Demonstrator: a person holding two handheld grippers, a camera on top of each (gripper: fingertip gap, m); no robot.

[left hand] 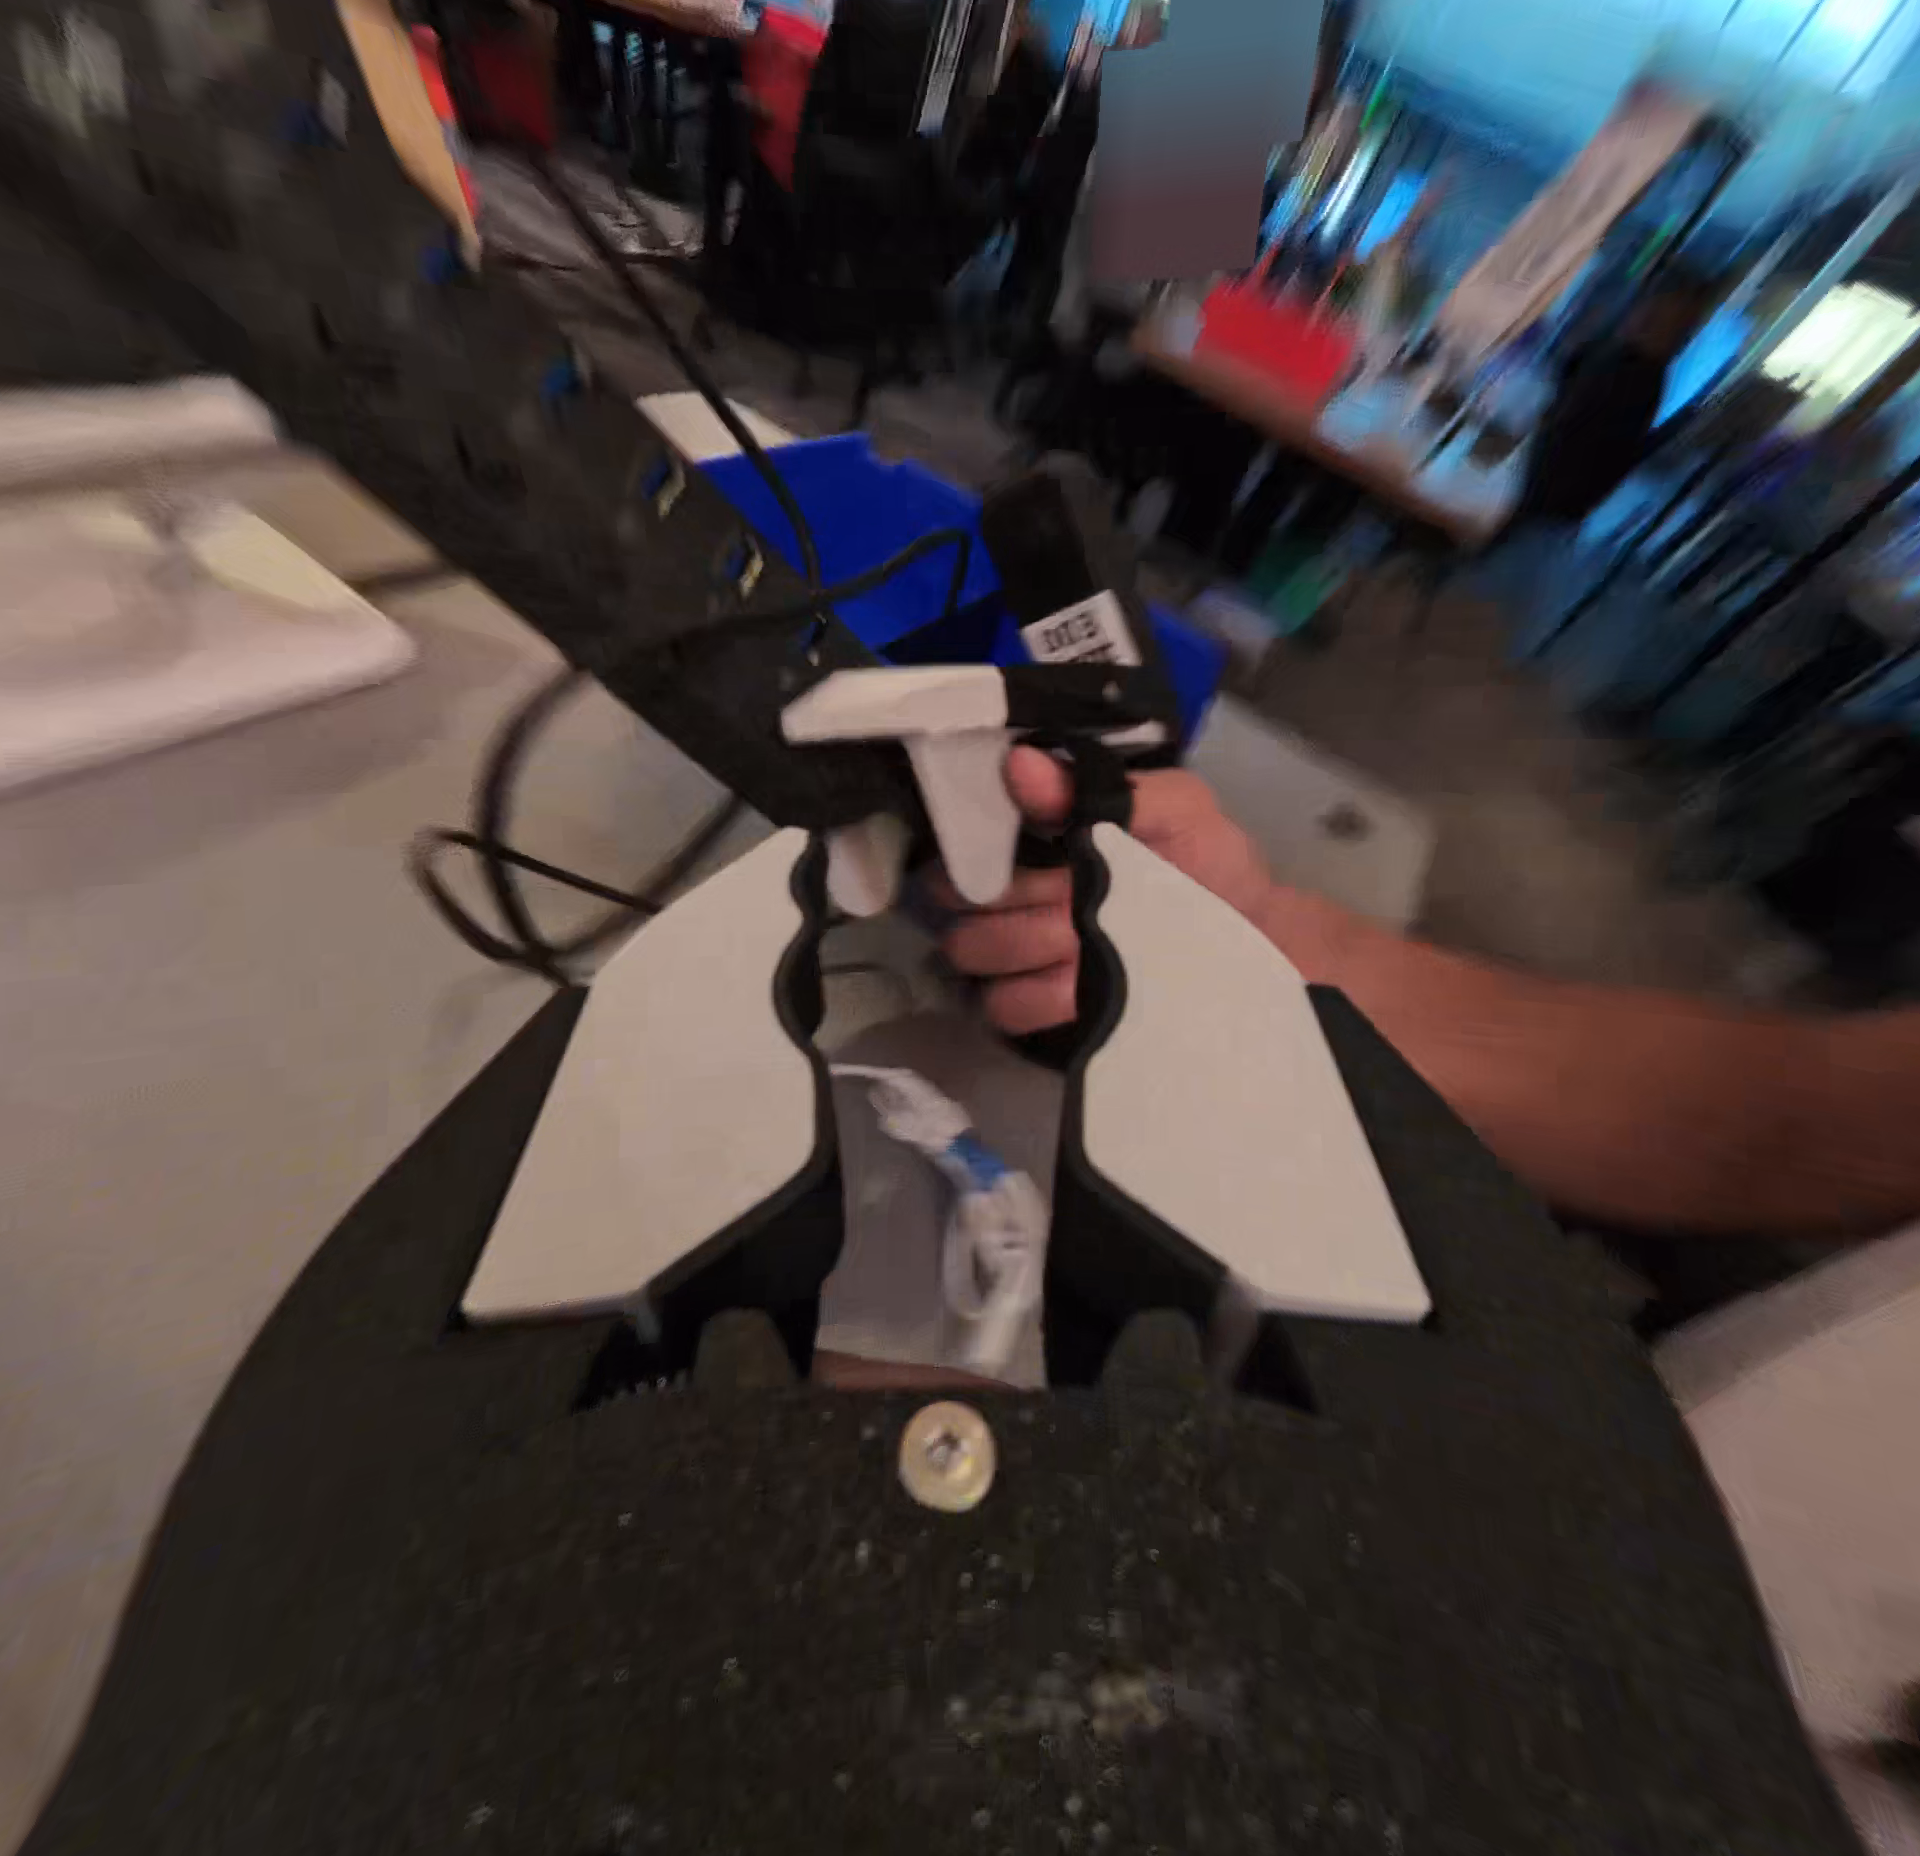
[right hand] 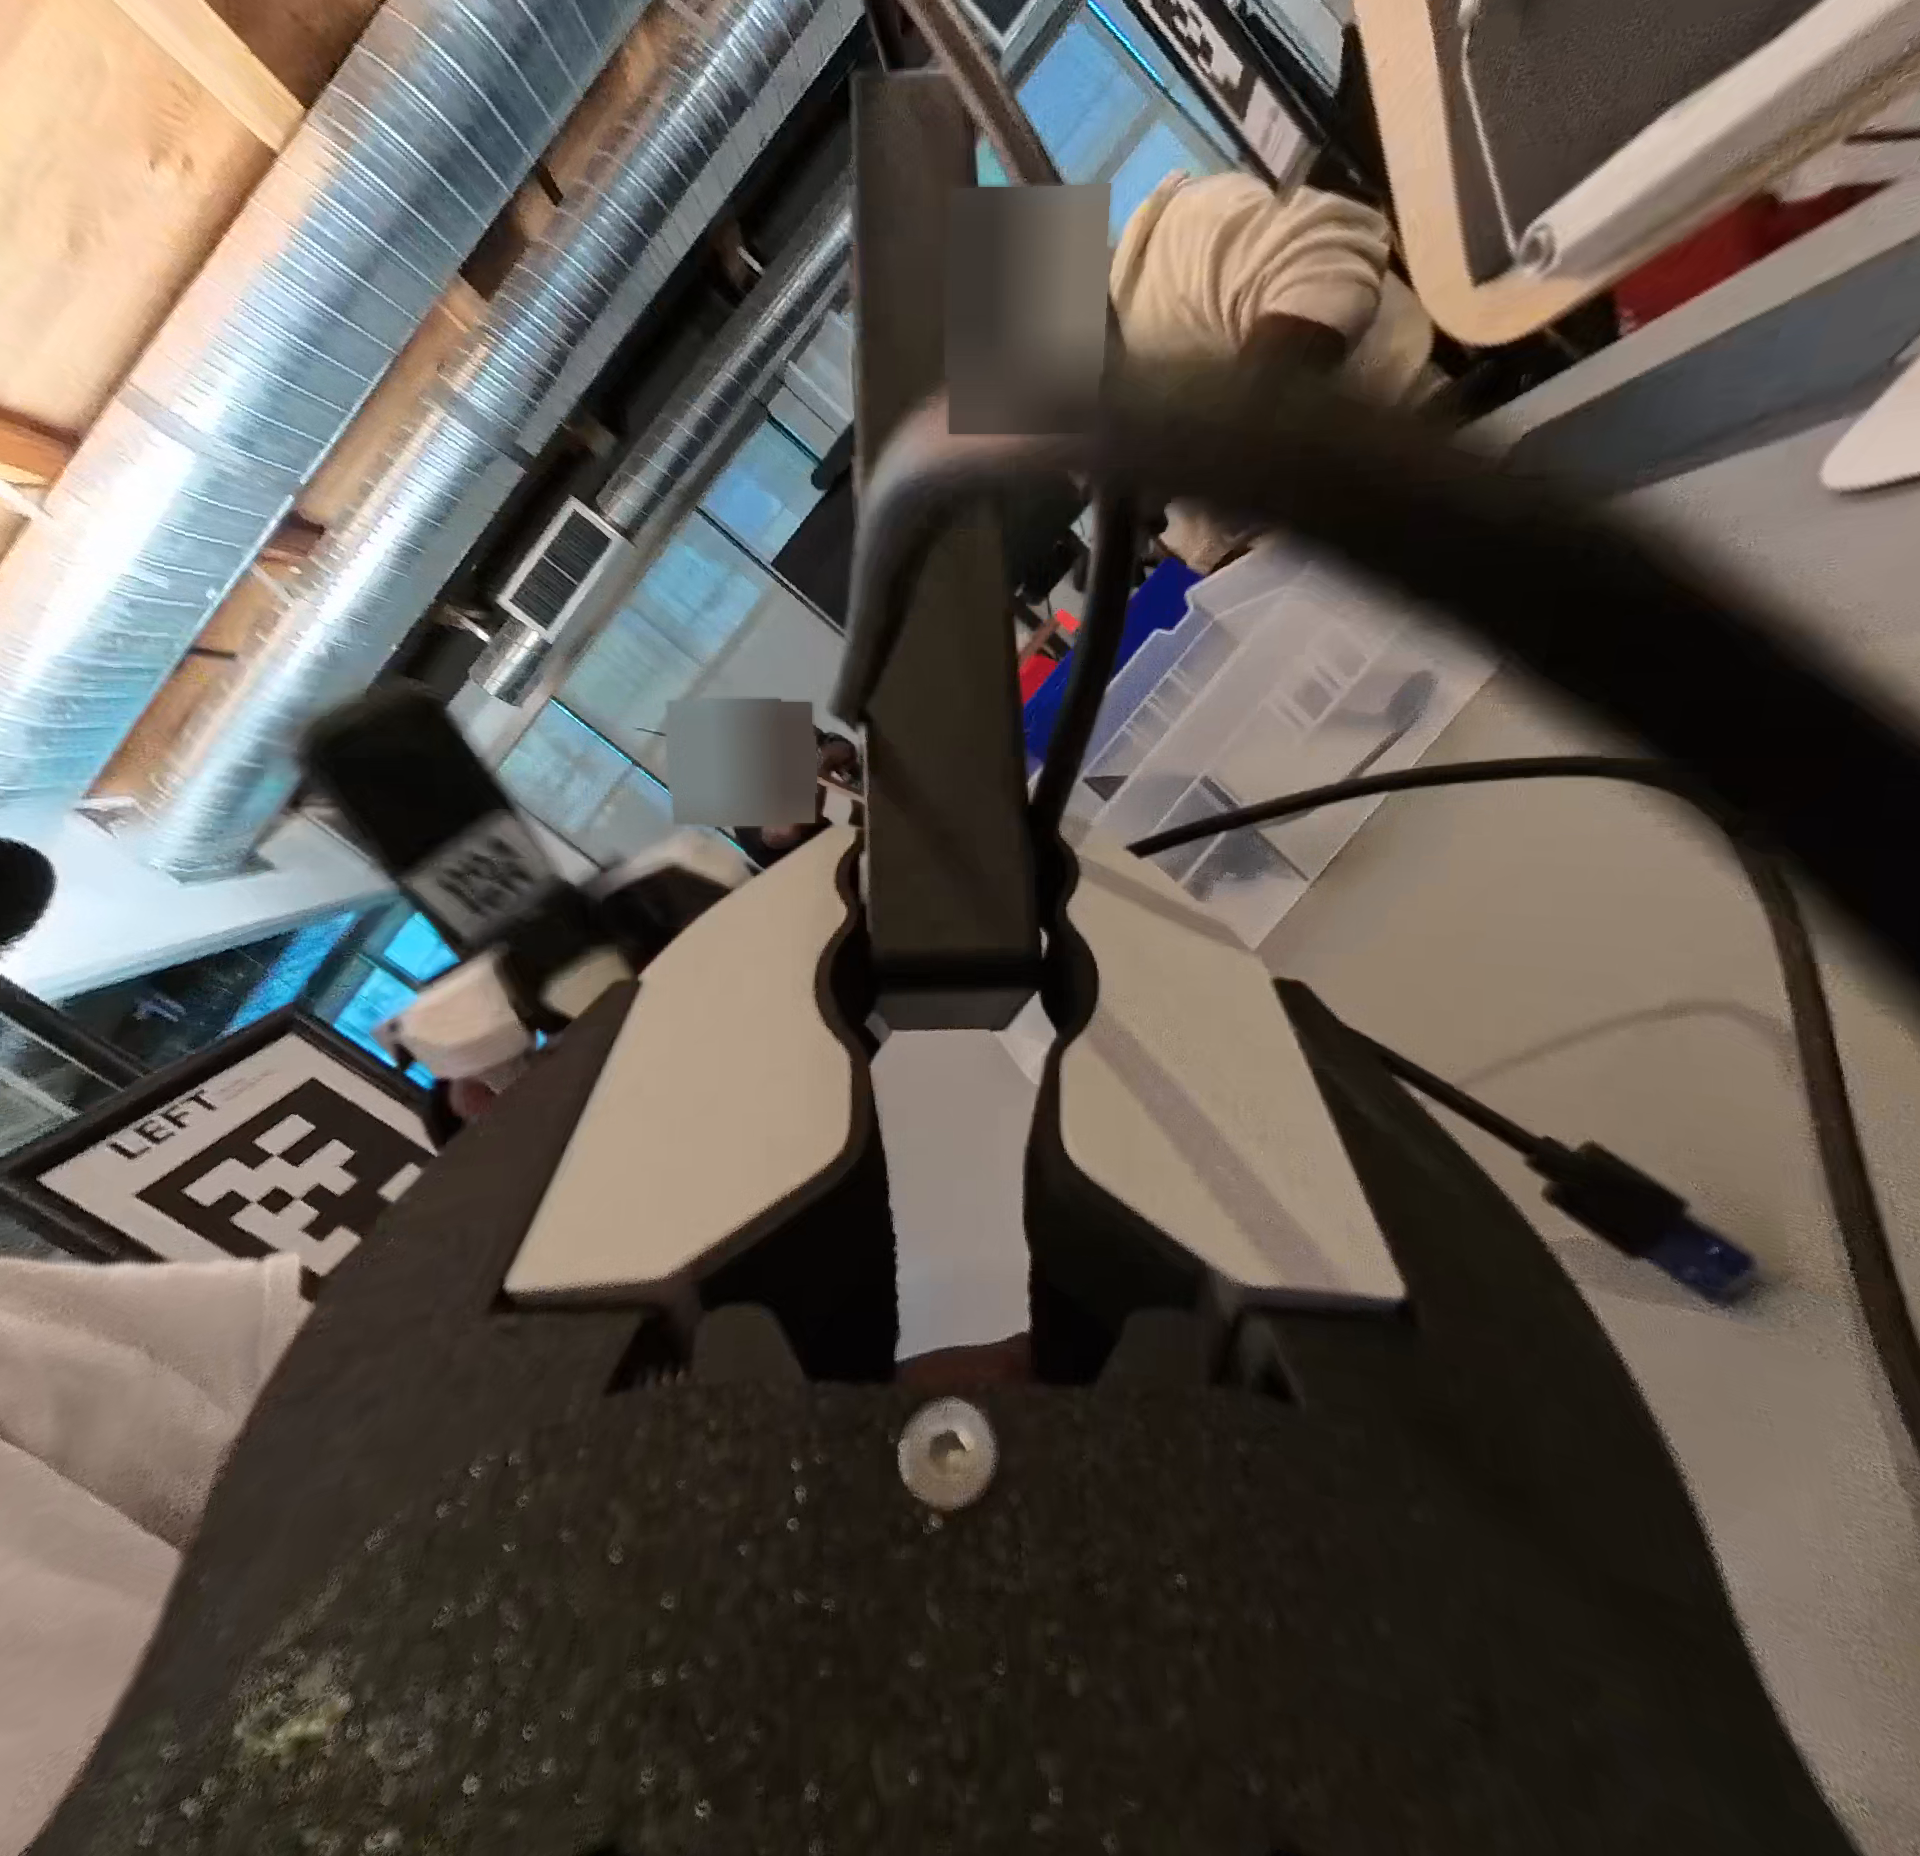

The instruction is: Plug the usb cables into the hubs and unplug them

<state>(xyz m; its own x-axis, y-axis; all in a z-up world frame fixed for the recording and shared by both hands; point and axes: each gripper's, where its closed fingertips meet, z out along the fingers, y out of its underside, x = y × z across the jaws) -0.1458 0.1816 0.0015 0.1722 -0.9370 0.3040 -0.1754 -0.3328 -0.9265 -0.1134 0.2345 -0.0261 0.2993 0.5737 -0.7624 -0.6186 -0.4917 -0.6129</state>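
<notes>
The right gripper [right hand: 951, 959] is clamped on the black hub [right hand: 935, 663]. A loose USB plug [right hand: 1631, 1219] (blue-tipped) lies right of its jaws. The left gripper [left hand: 951, 959] has its jaws apart, holding nothing.

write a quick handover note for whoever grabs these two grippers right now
Left gripper: open, empty, pointed at the hub.
Right gripper: fingers shut on one end of the long black hub, held up off the table.
Black usb cable, blue plug: loose on the table, unplugged.
Done: hub picked up.
Left: probably grab that plug with the left, push it into a blue port, then pull it out.
</notes>
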